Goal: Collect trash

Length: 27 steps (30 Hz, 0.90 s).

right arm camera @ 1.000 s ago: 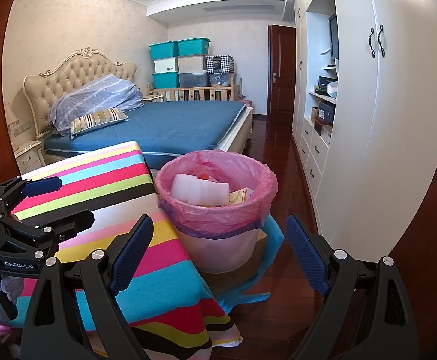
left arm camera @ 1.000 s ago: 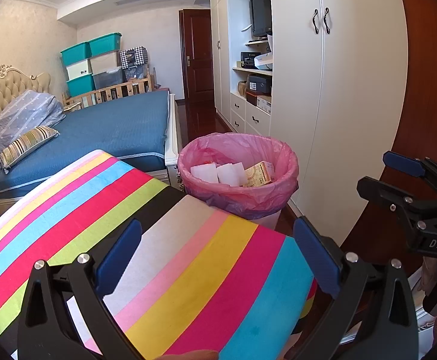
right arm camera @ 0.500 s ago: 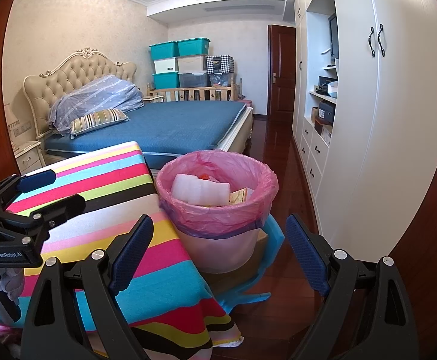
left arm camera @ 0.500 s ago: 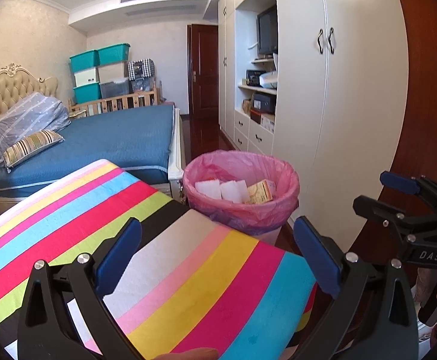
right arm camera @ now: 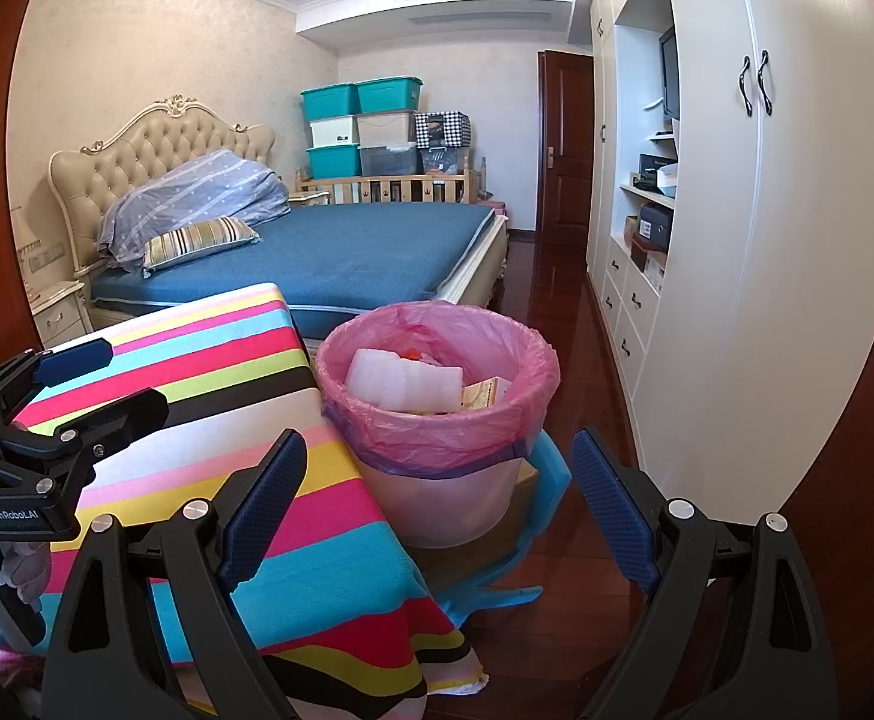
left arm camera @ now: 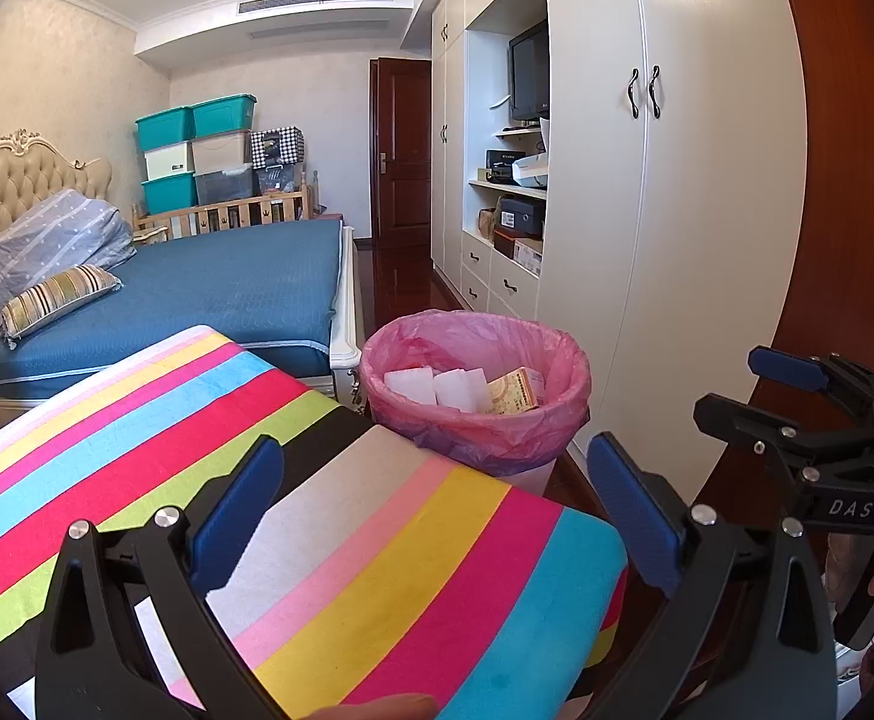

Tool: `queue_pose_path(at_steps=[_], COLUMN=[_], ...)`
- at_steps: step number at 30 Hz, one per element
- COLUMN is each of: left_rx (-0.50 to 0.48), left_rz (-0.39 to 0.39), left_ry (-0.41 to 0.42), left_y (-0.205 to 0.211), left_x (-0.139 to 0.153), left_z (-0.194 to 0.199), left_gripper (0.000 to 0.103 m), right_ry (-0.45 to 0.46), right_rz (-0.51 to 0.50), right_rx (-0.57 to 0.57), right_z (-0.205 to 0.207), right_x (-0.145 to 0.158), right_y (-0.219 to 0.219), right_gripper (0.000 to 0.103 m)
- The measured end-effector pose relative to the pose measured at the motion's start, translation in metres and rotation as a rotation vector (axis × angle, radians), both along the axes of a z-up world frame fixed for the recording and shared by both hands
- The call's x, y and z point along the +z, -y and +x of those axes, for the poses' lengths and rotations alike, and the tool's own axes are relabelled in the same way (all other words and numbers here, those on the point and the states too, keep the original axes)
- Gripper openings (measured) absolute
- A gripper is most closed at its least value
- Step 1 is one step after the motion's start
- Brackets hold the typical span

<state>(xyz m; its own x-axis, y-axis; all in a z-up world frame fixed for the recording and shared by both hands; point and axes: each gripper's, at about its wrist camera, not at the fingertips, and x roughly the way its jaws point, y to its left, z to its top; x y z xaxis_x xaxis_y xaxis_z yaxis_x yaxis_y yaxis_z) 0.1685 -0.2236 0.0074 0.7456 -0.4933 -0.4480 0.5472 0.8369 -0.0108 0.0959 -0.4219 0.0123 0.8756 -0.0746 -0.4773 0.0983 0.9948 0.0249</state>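
Both claws, left [left arm camera: 434, 516] and right [right arm camera: 440, 501], gape empty; one bin [right arm camera: 437, 420] holds two foam blocks [left arm camera: 434, 387].

Pink-lined bin [right arm camera: 437, 420] holding trash [right arm camera: 404, 381]

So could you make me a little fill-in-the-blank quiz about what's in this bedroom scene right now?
1. The bin is lined with a ____ plastic bag.
2. Both the left gripper and the right gripper have jaws that stand ____, holding nothing.
3. The striped cloth covers a surface standing right ____ the bin.
4. The bed has a ____ cover.

Missing words: pink; open; beside; blue
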Motion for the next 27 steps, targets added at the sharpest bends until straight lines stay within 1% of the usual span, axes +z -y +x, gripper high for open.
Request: queue_pose_path(at_steps=[15,16,18,19,20,21,23,25,27], left_rx=[0.007,0.011,0.03,0.039,0.047,0.047,0.07,0.162,0.274], left_rz=[0.008,0.012,0.044,0.045,0.039,0.038,0.043,0.072,0.111], left_ry=[0.002,0.007,0.03,0.042,0.049,0.04,-0.001,-0.015,-0.04], left_y=[-0.003,-0.004,-0.009,-0.014,-0.023,-0.034,-0.065,-0.105,-0.16], left_x=[-0.004,-0.005,-0.006,-0.007,-0.007,-0.009,-0.012,-0.016,-0.02], left_z=[0.0,-0.001,-0.003,-0.003,-0.003,-0.001,0.004,0.007,0.011], left_gripper=[0.098,0.098,0.098,0.098,0.098,0.098,0.098,0.098,0.098], right_ry=[-0.003,-0.003,-0.01,-0.013,-0.014,-0.015,-0.024,-0.044,-0.077], right_rz=[-0.005,-0.004,-0.004,-0.006,-0.012,-0.021,-0.031,-0.038,-0.065], right_rx=[0.001,0.001,0.004,0.008,0.017,0.031,0.069,0.144,0.262], right_z=[0.001,0.001,0.004,0.005,0.006,0.008,0.014,0.023,0.034], right_x=[-0.001,-0.001,-0.003,-0.003,-0.003,-0.003,-0.004,-0.008,-0.015], right_y=[-0.002,-0.002,-0.004,-0.007,-0.012,-0.02,-0.04,-0.07,-0.12], right_gripper=[0.084,0.084,0.084,0.084,0.084,0.084,0.084,0.084,0.084])
